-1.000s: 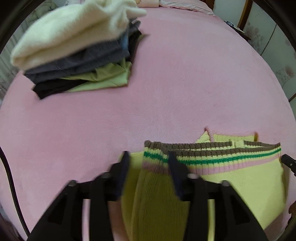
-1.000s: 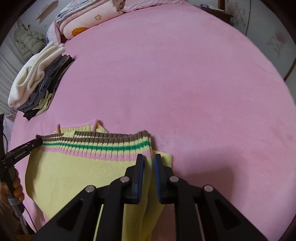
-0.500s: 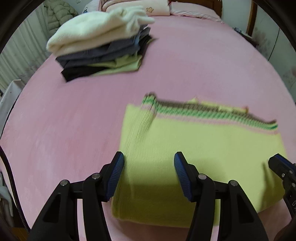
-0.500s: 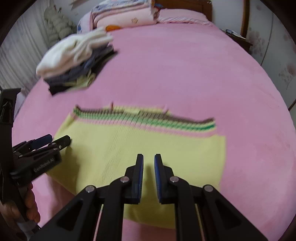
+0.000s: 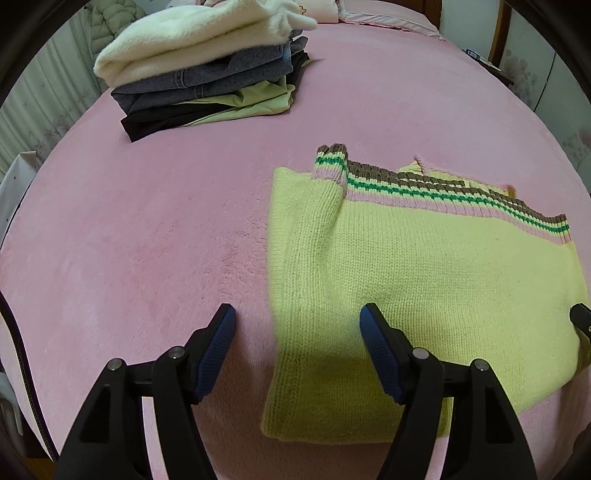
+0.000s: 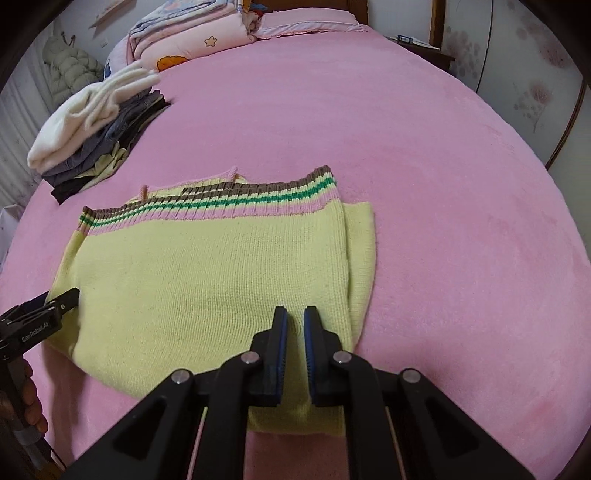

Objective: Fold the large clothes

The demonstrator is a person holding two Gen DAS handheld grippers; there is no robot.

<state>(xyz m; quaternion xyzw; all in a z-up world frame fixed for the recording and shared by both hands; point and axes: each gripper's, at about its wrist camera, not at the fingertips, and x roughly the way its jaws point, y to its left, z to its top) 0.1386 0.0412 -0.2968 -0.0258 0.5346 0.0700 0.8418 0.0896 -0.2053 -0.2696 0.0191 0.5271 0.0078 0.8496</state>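
Note:
A yellow knit sweater (image 5: 406, 280) with a pink, green and brown striped hem lies folded flat on the pink bed (image 5: 147, 240); it also shows in the right wrist view (image 6: 214, 280). My left gripper (image 5: 297, 325) is open and empty, hovering over the sweater's near left corner. It appears at the left edge of the right wrist view (image 6: 59, 302). My right gripper (image 6: 293, 321) is nearly shut with nothing between its pads, above the sweater's near right part. Its tip shows at the right edge of the left wrist view (image 5: 581, 317).
A stack of folded clothes (image 5: 207, 70), a cream sweater on jeans and green and black garments, sits at the far left of the bed; it also shows in the right wrist view (image 6: 96, 129). Folded quilts and pillows (image 6: 195, 33) lie at the headboard. A nightstand (image 6: 421, 46) stands far right.
Both grippers have let go of the sweater's striped hem and pulled back toward me. The sweater now lies folded flat. The left gripper opened wider.

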